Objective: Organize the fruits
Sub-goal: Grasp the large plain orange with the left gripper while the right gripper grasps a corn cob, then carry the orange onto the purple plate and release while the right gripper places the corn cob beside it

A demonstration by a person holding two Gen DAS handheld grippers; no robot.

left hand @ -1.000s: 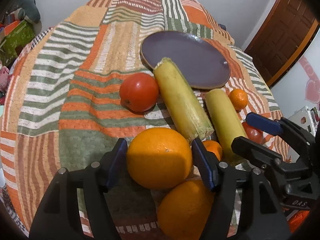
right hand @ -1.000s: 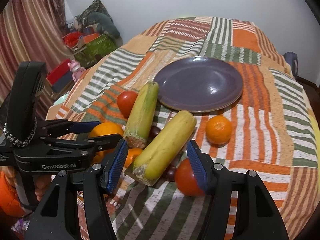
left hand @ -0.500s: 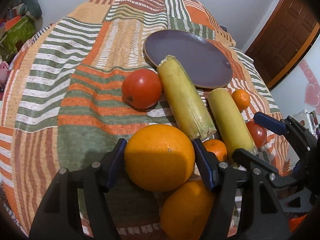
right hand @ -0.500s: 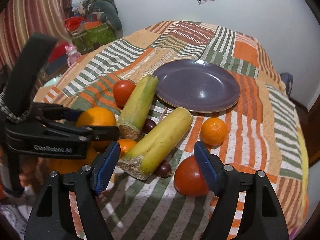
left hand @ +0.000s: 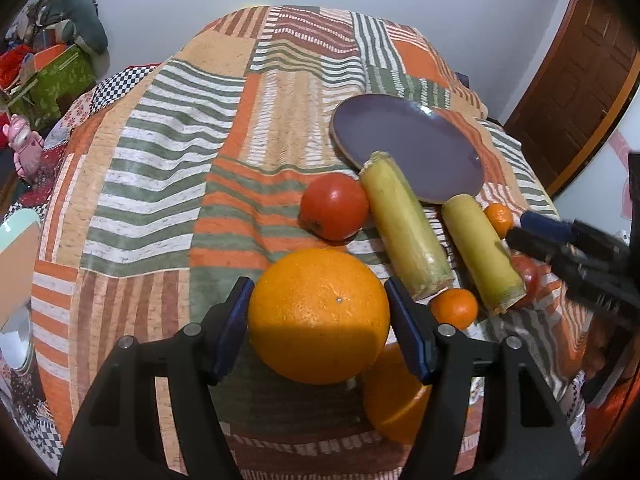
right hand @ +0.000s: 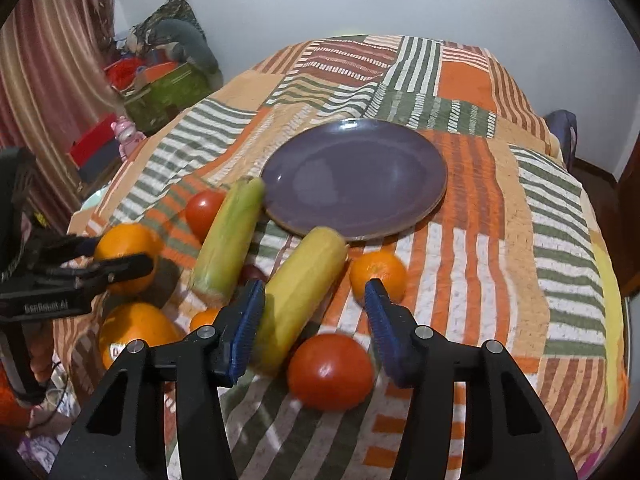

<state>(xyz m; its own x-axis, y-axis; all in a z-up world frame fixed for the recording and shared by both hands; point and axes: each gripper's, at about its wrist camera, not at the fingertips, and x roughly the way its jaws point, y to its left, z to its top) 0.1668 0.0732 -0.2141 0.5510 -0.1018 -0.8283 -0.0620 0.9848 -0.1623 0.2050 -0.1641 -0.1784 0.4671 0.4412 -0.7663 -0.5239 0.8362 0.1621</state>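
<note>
My left gripper [left hand: 320, 320] is shut on a large orange [left hand: 319, 316] and holds it above the quilt; it also shows in the right wrist view [right hand: 127, 257]. A second large orange [left hand: 394, 400] lies below it. My right gripper [right hand: 314, 312] is open, low over a yellow corn cob [right hand: 300, 300] and a red tomato [right hand: 330, 372]. An empty purple plate [right hand: 356, 176] lies beyond. Another corn cob [right hand: 228, 236], a second tomato [right hand: 202, 210], a small mandarin [right hand: 378, 270] and a smaller one [right hand: 204, 318] lie around.
A striped patchwork quilt [left hand: 180, 168] covers the table. Boxes and toys [right hand: 160, 80] stand off the left side. A wooden door [left hand: 580, 80] is at the right. A dark small fruit [right hand: 252, 272] lies between the cobs.
My left gripper has lifted the large orange up off the pile. My right gripper has moved forward and down over the near corn cob and tomato, jaws still open.
</note>
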